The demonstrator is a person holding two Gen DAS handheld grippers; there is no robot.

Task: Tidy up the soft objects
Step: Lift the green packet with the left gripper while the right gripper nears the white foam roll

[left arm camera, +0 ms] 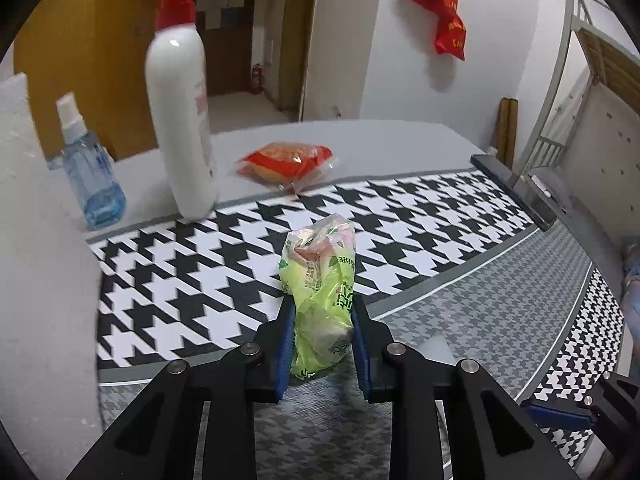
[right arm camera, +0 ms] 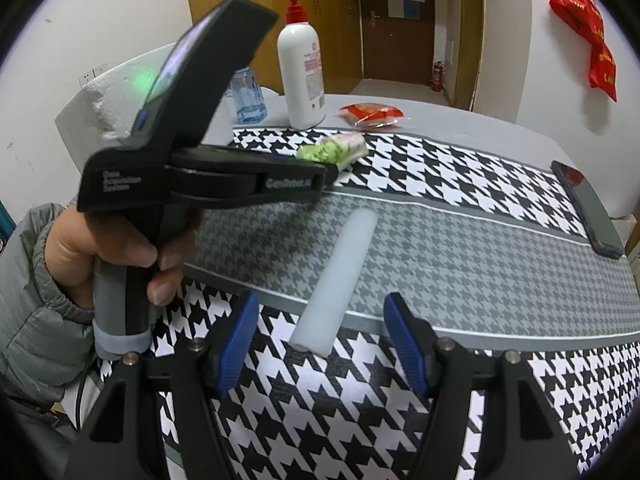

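Note:
A crumpled green plastic packet [left arm camera: 320, 280] lies on the black-and-white houndstooth mat [left arm camera: 192, 264]. My left gripper [left arm camera: 322, 308] is shut on its near half, with both blue pads pressing its sides. The right wrist view shows the same packet [right arm camera: 340, 147] at the tip of the left gripper [right arm camera: 329, 169], which a hand [right arm camera: 116, 248] holds. A white foam cylinder [right arm camera: 340, 276] lies on the grey band of the mat. Its near end sits between the pads of my right gripper [right arm camera: 320, 328], which stands open without touching it. A red snack packet [left arm camera: 286, 162] rests further back.
A white pump bottle [left arm camera: 180, 120] with a red top and a blue spray bottle [left arm camera: 90, 168] stand at the mat's far left edge. A white foam block [left arm camera: 32, 240] fills the left side. A dark phone [right arm camera: 588, 212] lies at the right end. A red bag [left arm camera: 438, 8] hangs on the wall.

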